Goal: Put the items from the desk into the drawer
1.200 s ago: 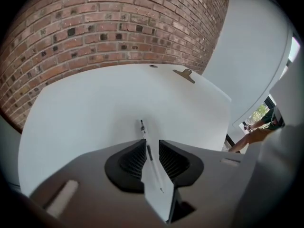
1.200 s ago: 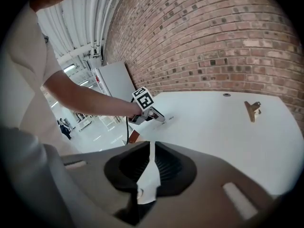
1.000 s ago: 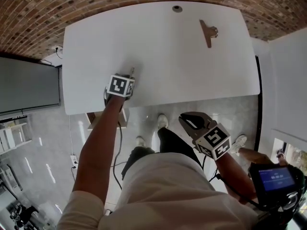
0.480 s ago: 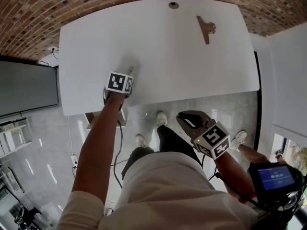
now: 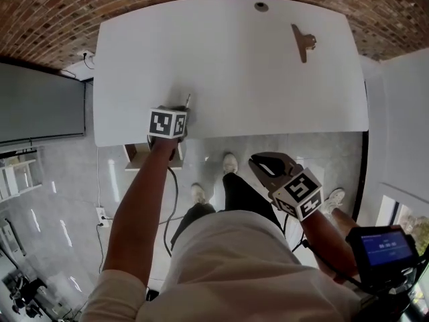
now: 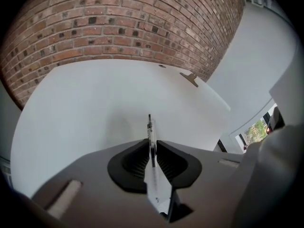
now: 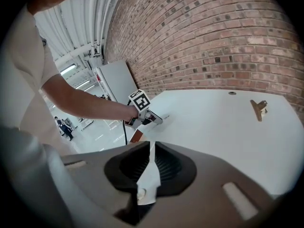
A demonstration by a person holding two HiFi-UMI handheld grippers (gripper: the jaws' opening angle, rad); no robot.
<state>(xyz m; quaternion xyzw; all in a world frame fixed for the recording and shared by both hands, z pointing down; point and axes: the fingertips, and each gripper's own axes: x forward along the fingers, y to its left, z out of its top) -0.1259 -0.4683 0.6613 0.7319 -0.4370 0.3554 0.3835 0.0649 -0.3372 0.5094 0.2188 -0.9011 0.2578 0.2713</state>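
Left gripper view: pen (image 6: 150,129) clamped above the white desk (image 6: 80,108).
Left gripper (image 6: 152,145) pinches it near the front edge; right gripper (image 7: 151,152), jaws together and empty, hangs off the desk; a brown clip (image 5: 303,42) lies far back.

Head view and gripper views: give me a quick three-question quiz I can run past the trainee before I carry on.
1. True or false: the left gripper is shut on a pen.
2. Where does the binder clip lie? A) on the far right part of the desk; B) between the right gripper's jaws; C) inside a drawer.
3. Fill in: the right gripper, jaws together and empty, hangs off the desk's near edge over the ___.

Key: 1 true; 2 A; 3 floor.
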